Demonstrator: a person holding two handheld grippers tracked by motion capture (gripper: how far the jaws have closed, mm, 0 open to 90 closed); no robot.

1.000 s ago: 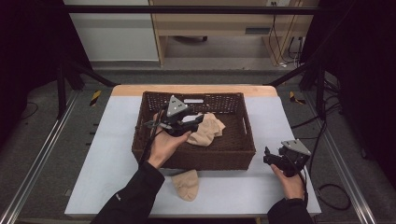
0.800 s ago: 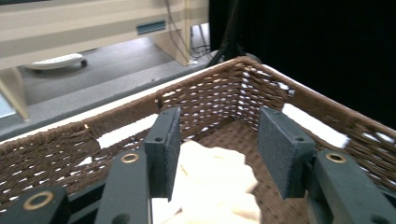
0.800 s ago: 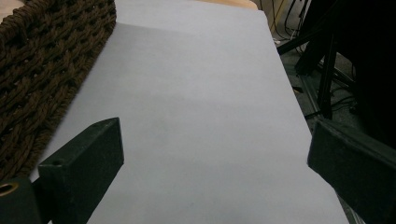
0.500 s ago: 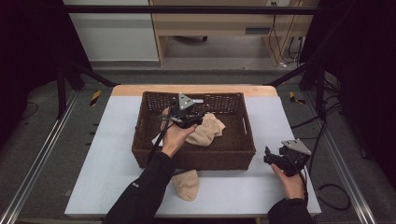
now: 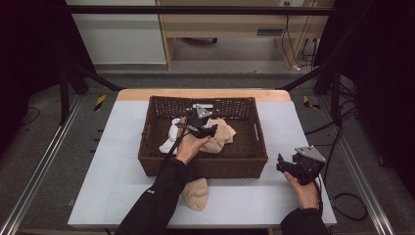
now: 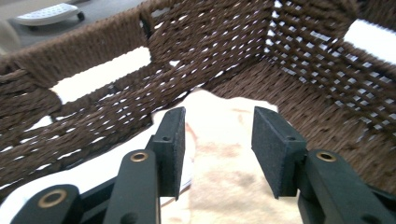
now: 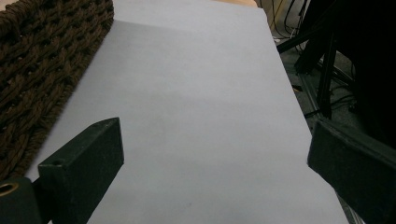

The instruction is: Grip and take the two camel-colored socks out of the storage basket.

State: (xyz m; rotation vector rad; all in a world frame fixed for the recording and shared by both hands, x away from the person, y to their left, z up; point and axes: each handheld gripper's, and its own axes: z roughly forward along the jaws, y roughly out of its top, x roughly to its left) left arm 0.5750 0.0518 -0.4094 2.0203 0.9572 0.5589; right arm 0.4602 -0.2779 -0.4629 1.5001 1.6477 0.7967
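Step in hand: left gripper point(image 5: 211, 130) inside wicker basket point(image 5: 254, 147) at surface centre, jaws half-spread, just been closing, straddling beige cloth point(image 6: 219, 168) beside white cloth point(image 5: 172, 133), pads not yet pressing. Next, judged: lower, pinch beige cloth. Right gripper point(image 5: 286, 165) wide apart, empty, near surface's right edge.

No lettering, label, brand mark or number can be read in any of the pictures.
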